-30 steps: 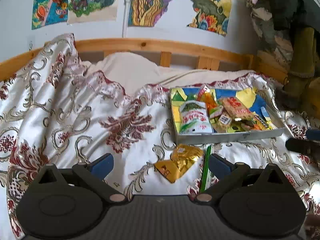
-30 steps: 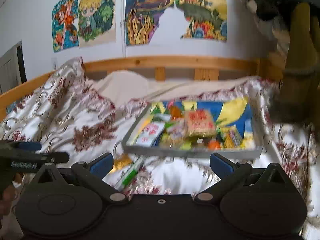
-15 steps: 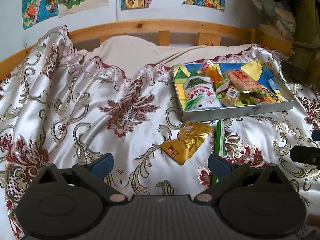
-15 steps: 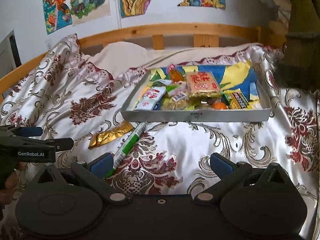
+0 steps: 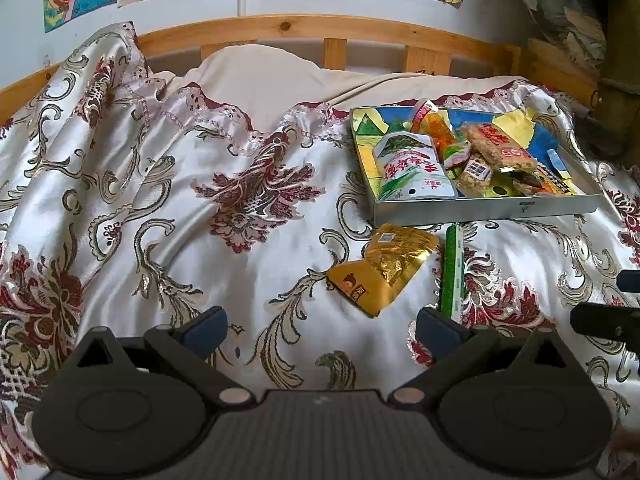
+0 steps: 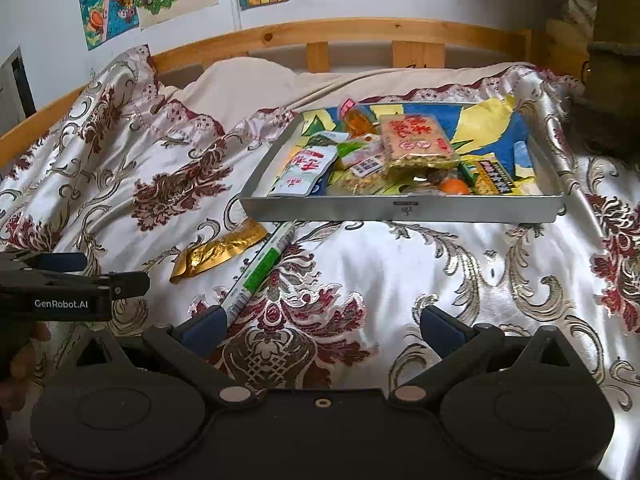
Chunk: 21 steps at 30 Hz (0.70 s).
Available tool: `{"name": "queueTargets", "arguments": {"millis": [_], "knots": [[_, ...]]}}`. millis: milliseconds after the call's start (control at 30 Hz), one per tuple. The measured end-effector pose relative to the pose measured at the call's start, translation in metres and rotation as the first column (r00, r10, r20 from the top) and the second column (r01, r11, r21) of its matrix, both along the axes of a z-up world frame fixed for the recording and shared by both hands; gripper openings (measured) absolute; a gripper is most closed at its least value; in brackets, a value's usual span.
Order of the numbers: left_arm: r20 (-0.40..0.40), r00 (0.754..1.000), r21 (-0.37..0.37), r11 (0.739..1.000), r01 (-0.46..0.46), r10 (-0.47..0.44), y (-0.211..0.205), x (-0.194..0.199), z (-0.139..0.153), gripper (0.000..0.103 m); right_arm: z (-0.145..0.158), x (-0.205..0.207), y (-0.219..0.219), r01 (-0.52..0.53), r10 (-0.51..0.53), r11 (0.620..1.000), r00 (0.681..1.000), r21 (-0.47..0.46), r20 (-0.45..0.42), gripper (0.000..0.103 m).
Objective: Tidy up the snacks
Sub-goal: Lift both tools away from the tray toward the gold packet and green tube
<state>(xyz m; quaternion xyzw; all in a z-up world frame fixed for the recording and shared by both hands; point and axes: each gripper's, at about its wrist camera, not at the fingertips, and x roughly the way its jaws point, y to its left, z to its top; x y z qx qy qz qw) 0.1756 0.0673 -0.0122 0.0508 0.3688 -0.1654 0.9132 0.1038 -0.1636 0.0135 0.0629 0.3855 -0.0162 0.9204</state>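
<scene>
Two snacks lie loose on the bedspread [image 5: 248,272], just in front of the tray [image 5: 480,210] that already holds the rest. The gold packet [image 5: 384,268] sits ahead and slightly right of the left gripper [image 5: 322,326], its long axis running diagonally up toward the tray wall. Beside it, on its right, the green stick [image 5: 452,272] points almost straight away from the left fingers, its near end just by the right-hand finger pad [image 5: 436,326].

From the right gripper [image 6: 322,326], the same green stick [image 6: 262,268] slants up and to the right, its near end close to that gripper's left pad [image 6: 204,324]. The gold packet [image 6: 218,252] lies farther left, nearer the other gripper.

Both pairs of fingers are spread wide and hold nothing. The left gripper looks better placed for the packet, which is crinkled, shiny and flat. The stick is slim and rigid-looking, green and white.
</scene>
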Motion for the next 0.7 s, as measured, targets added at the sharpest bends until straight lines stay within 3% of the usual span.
{"name": "queueTargets", "arguments": {"millis": [400, 700], "knots": [[0.026, 0.999, -0.016, 0.999, -0.038, 0.039, 0.007, 0.019, -0.009, 0.102, -0.014, 0.023, 0.015, -0.044, 0.044, 0.999, 0.999, -0.01, -0.02, 0.102], [0.07, 0.997, -0.04, 0.999, -0.012, 0.015, 0.001, 0.031, -0.021, 0.102, -0.028, 0.045, 0.023, -0.058, 0.057, 0.998, 0.998, -0.034, -0.034, 0.102]]}}
